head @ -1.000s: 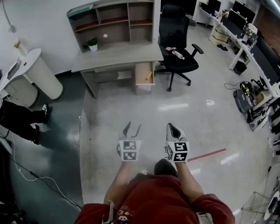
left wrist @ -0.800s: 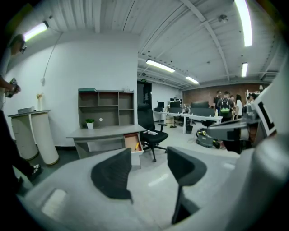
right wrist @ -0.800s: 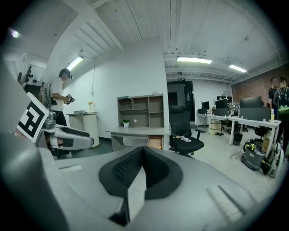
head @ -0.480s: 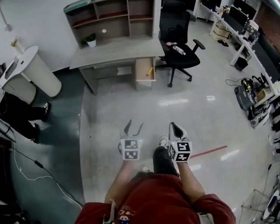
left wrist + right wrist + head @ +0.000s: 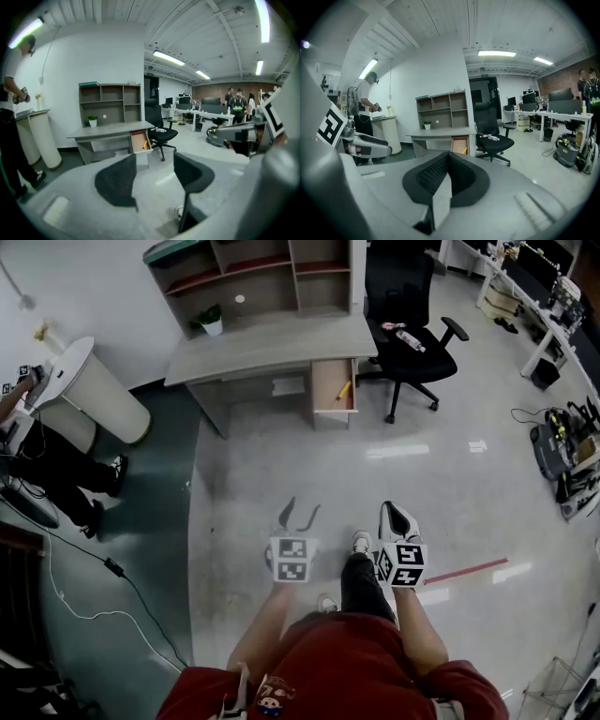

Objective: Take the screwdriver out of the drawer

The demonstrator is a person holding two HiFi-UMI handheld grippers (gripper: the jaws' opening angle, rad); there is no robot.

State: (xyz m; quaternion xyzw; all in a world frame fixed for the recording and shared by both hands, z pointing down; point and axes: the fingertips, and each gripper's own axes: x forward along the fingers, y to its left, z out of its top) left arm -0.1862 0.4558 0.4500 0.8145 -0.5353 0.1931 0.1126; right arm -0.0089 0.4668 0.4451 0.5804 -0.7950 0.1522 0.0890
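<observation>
- Since a second earlier, the person's leg (image 5: 359,579) had stepped forward between the grippers.
- Left gripper (image 5: 302,514) jaws had just been opening, released, with nothing between them.
- Right gripper (image 5: 394,516) jaws were clenched together, empty.
- Screwdriver (image 5: 344,389) lay in the bench's (image 5: 272,348) open drawer (image 5: 330,395), well apart from both.

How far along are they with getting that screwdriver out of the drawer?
Done: the drawer already stands open, with the screwdriver lying inside. In hand: nothing; the left gripper, whose jaws have just been opening, is empty, the right gripper shut on nothing, both far from the desk. Left: reaching it, gripping, lifting out.
</observation>
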